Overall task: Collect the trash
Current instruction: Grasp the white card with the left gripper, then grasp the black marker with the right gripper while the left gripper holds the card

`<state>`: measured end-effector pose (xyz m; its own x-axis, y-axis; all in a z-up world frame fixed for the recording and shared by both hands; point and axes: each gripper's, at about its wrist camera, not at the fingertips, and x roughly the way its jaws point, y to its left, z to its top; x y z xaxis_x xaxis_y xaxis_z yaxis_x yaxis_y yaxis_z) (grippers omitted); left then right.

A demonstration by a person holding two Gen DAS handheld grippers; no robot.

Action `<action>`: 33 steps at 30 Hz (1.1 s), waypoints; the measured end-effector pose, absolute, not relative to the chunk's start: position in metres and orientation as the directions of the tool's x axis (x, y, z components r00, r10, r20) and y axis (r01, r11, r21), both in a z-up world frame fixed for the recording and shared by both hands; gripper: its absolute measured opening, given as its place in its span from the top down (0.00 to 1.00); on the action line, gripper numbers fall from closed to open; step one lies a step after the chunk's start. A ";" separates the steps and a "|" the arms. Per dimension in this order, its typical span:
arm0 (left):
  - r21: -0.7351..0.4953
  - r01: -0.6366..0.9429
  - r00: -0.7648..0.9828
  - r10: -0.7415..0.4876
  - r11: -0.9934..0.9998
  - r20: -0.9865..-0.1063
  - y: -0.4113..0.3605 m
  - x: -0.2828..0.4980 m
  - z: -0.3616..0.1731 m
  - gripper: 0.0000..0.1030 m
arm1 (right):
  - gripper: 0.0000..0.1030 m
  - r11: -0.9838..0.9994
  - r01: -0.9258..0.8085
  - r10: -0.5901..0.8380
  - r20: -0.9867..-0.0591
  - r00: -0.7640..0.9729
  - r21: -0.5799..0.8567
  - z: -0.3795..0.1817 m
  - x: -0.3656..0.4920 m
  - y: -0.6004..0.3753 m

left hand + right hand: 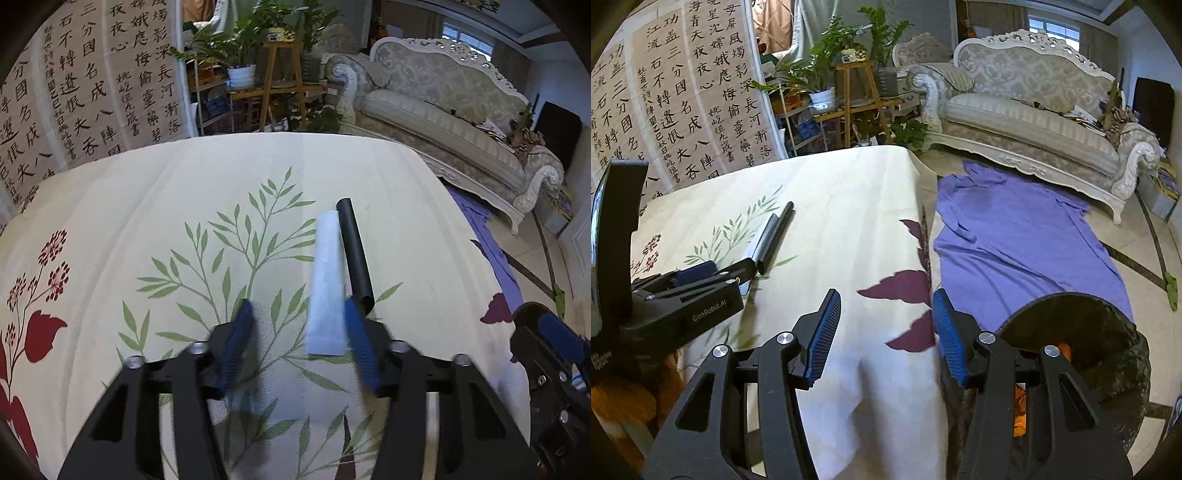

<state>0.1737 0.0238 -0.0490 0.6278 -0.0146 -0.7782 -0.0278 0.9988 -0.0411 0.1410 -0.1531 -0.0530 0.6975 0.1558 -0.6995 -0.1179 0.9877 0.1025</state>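
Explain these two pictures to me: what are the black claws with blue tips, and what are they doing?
They are hand-held grippers, one in each of a person's hands; no robot arm is involved. Each carries a camera looking along its fingers. One picture is from the left gripper, the other from the right gripper. Both are open and hold nothing. On the flowered tablecloth lie a white strip and a black tube, side by side; the left gripper is close to their near ends, apparently about to pick one up. Beside the right gripper, off the table's edge, stands a dark bin, probably for the trash.
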 end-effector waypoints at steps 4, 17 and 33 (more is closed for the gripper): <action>-0.047 -0.005 0.633 -0.033 0.999 -0.773 0.027 0.170 -0.049 0.75 | 0.51 0.987 -0.129 0.158 -0.708 0.688 0.096 -0.056 0.142 -0.145; -0.067 -0.051 0.636 -0.019 0.996 -0.771 0.067 0.163 -0.047 0.84 | 0.51 0.977 -0.186 0.204 -0.714 0.670 0.104 -0.055 0.156 -0.112; -0.054 -0.165 0.633 0.064 0.985 -0.772 0.136 0.152 -0.047 0.86 | 0.51 0.967 -0.247 0.213 -0.756 0.619 0.070 -0.067 0.215 -0.042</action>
